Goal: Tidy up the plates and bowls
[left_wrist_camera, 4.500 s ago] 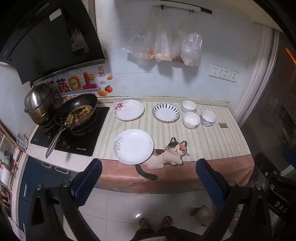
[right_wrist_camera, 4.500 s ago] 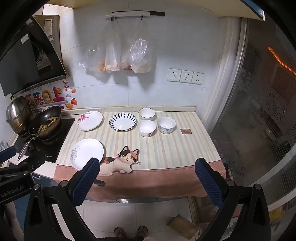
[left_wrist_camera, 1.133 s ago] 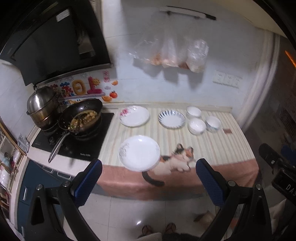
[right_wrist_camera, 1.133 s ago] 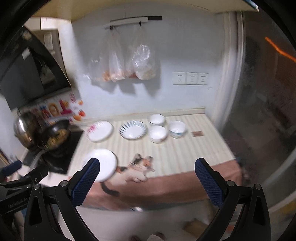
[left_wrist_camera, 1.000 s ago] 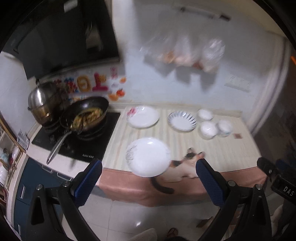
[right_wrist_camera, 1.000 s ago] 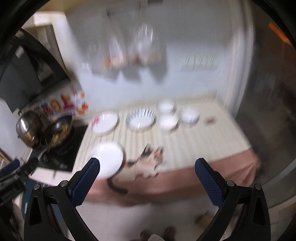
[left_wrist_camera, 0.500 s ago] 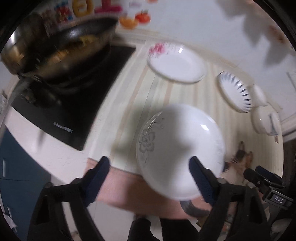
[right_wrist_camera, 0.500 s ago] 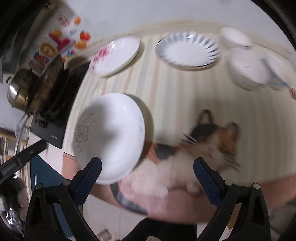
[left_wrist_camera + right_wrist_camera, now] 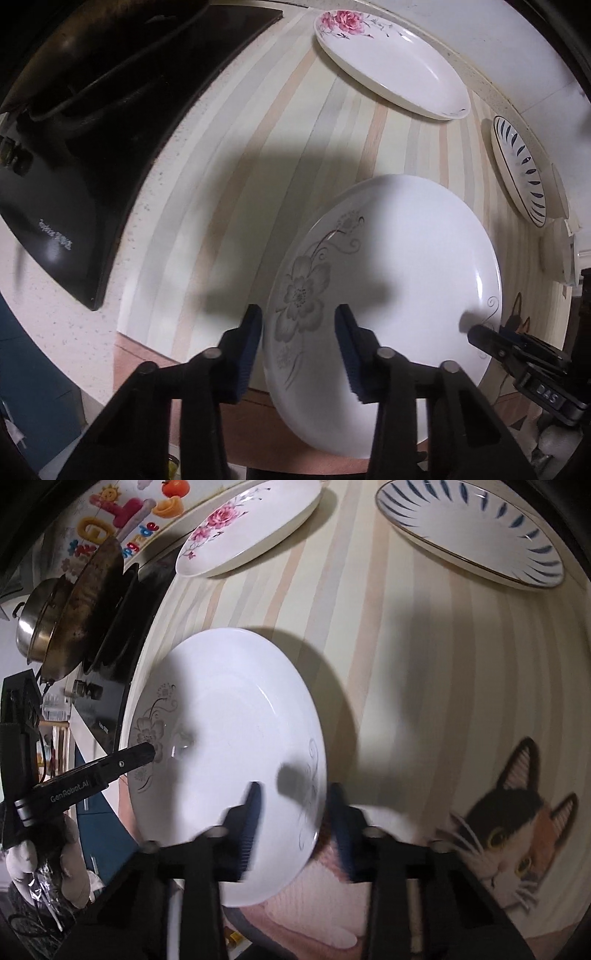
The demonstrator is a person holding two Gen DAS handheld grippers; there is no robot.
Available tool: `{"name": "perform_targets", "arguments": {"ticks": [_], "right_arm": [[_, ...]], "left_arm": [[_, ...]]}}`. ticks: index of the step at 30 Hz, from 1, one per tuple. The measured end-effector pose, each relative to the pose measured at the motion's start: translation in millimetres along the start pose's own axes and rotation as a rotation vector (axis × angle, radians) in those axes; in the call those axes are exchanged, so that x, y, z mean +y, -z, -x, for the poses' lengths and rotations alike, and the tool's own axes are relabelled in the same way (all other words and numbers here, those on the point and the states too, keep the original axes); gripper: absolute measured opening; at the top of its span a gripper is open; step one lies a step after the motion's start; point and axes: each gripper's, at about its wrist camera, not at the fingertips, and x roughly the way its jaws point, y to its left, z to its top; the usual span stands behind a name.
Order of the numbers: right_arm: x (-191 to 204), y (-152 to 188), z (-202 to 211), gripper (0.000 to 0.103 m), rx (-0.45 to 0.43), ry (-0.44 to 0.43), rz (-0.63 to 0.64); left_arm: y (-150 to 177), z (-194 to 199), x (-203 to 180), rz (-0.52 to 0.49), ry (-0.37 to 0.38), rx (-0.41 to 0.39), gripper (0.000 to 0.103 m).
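Note:
A white plate with a grey flower [image 9: 391,280] lies near the counter's front edge; it also shows in the right wrist view [image 9: 229,738]. My left gripper [image 9: 298,325] straddles its left rim, jaws partly open, one finger on each side. My right gripper [image 9: 293,805] straddles its right rim the same way, not closed on it. Each gripper shows in the other's view, the right gripper [image 9: 480,334] and the left gripper [image 9: 147,751] both over the plate's rim. A pink-rose plate [image 9: 391,55] and a blue-striped plate [image 9: 469,531] lie farther back.
A black induction hob [image 9: 85,155] with a wok [image 9: 92,602] and a steel pot [image 9: 33,624] stands to the left. White bowls [image 9: 559,247] sit at the right edge. The striped cloth with a cat print [image 9: 513,834] covers the counter and hangs over its front.
Both grippers have come down from well in front of the counter to the flower plate and narrowed their jaws around its opposite rims. The plate still rests on the cloth.

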Motion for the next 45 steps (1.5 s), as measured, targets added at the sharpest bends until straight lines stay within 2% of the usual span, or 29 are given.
{"name": "perform_targets", "arguments": {"ticks": [4,11,17,24,31,37,45], "right_arm": [[1,0,-2,0.019,-0.011,0.027,0.022],[-4,2,2,0.018,-0.026,0.015,0.036],[-17,5,20,0.018,-0.048,0.017,0.037],[-60,21,63,0.018,-0.092,0.021,-0.009],[-114,44,96,0.018,-0.124,0.038,-0.076],[-150,59,100,0.018,-0.12,0.032,-0.123],[-167,68,93,0.018,-0.107,0.032,-0.137]], "left_arm": [[3,1,-2,-0.011,-0.01,-0.018,0.036],[13,6,-7,-0.012,-0.004,-0.034,0.036],[14,14,-30,-0.051,0.011,-0.05,0.036],[16,26,-73,-0.148,0.031,-0.065,0.036],[14,17,-125,-0.226,0.049,-0.053,0.036],[12,-2,-158,-0.252,0.044,-0.04,0.036],[17,-17,-176,-0.276,0.004,-0.019,0.036]]}}
